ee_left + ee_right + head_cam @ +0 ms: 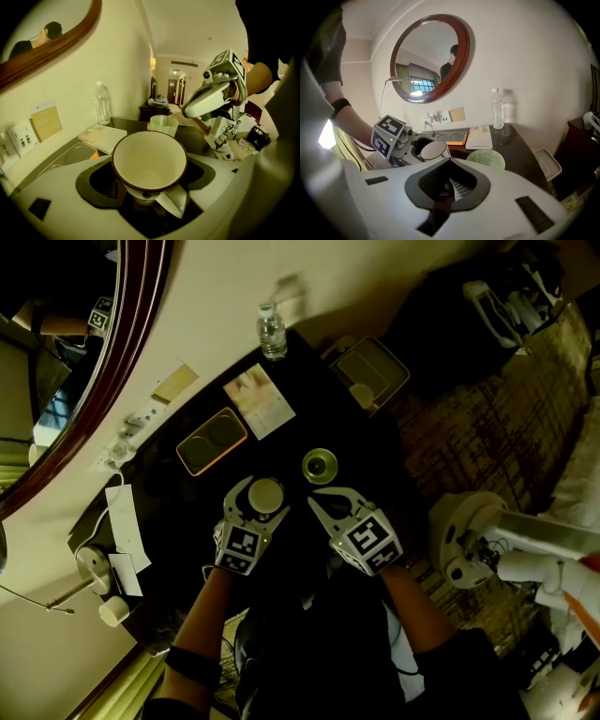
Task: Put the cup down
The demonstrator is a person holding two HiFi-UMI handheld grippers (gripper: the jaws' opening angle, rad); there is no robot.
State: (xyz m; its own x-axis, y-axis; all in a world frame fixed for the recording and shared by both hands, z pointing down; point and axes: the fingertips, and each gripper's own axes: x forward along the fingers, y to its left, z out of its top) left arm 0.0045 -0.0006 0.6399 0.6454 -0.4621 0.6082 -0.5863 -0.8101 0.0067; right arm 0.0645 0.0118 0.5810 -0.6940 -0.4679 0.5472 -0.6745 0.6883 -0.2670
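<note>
A cream cup with a brown rim sits upright between the jaws of my left gripper, which is shut on it above the dark table. In the left gripper view the cup fills the middle, empty inside, with my left gripper closed around its lower part. My right gripper is beside it on the right, shut, with nothing in it. The right gripper view shows its own shut jaws and the held cup to the left.
A green textured glass stands on the table just beyond both grippers. Farther back lie an orange-rimmed tray, a pale booklet and a water bottle by the wall. A round mirror hangs on the left.
</note>
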